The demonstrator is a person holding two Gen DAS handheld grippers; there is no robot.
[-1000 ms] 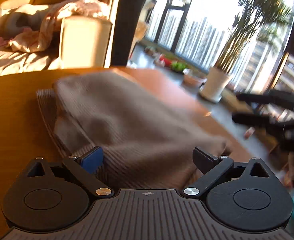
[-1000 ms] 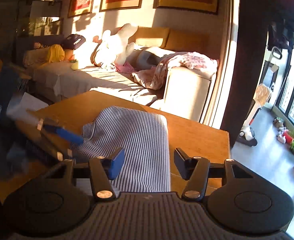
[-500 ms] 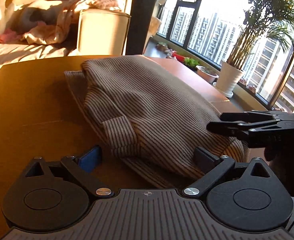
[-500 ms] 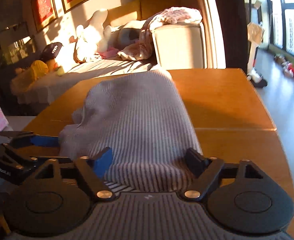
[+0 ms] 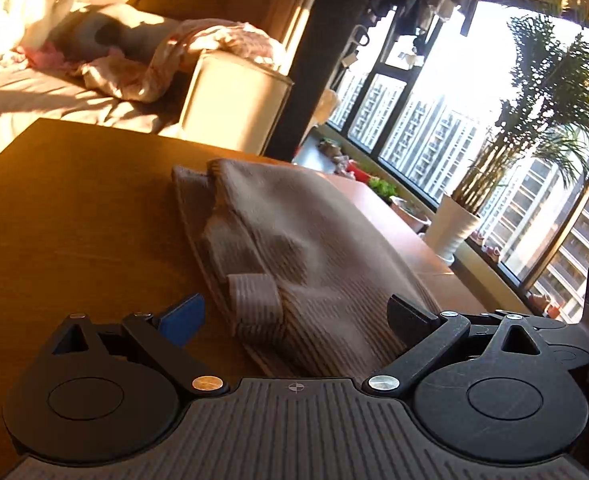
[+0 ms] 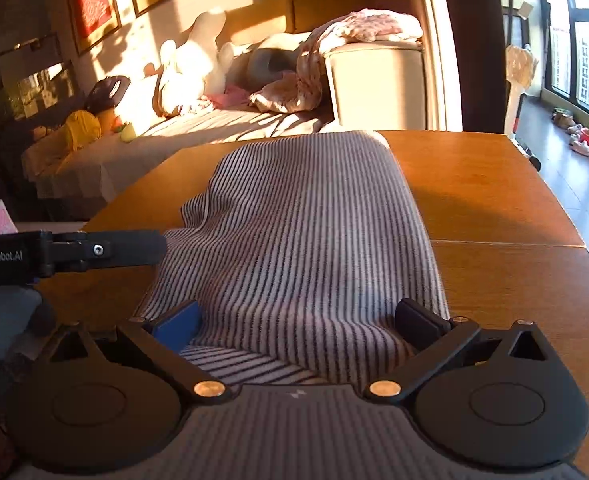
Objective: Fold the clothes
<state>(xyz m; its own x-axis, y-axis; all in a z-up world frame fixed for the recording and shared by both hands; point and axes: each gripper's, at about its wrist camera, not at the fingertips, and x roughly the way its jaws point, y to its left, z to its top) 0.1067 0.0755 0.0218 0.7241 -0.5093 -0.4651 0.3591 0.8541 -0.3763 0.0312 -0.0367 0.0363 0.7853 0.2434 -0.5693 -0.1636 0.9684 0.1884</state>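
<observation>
Striped ribbed knit garment (image 6: 310, 240) is lying folded and rumpled on the smooth wooden counter (image 6: 494, 208). Left tongs (image 5: 296, 320) and right tongs (image 6: 298, 328) are both gaping wide, gripping nothing.

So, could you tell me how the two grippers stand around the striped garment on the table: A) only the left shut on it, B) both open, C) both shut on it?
B: the left gripper and right gripper both have fingers spread wide, with the striped garment lying loose between them.
</observation>
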